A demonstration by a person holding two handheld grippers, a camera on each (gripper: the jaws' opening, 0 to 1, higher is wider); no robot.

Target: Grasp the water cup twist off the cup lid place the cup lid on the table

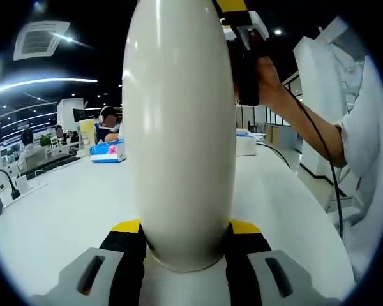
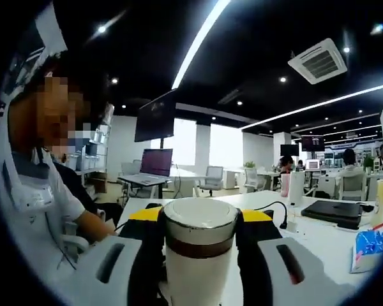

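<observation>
Both fingers (image 1: 129, 245) tight on cup (image 1: 179, 127)

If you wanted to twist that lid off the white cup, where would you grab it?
Around the lid's round side wall, above the dark band, jaws closing from opposite sides. The right gripper looks already clamped there, while the left gripper grips the cup's white body.

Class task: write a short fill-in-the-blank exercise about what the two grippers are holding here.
1. The left gripper grips the tall ____ cup body.
2. The right gripper is closed around the cup's round ____.
3. Under the white lid runs a dark ____ band.
4. The blue packet lies on the white ____.

Missing words: white; lid; brown; table
</observation>
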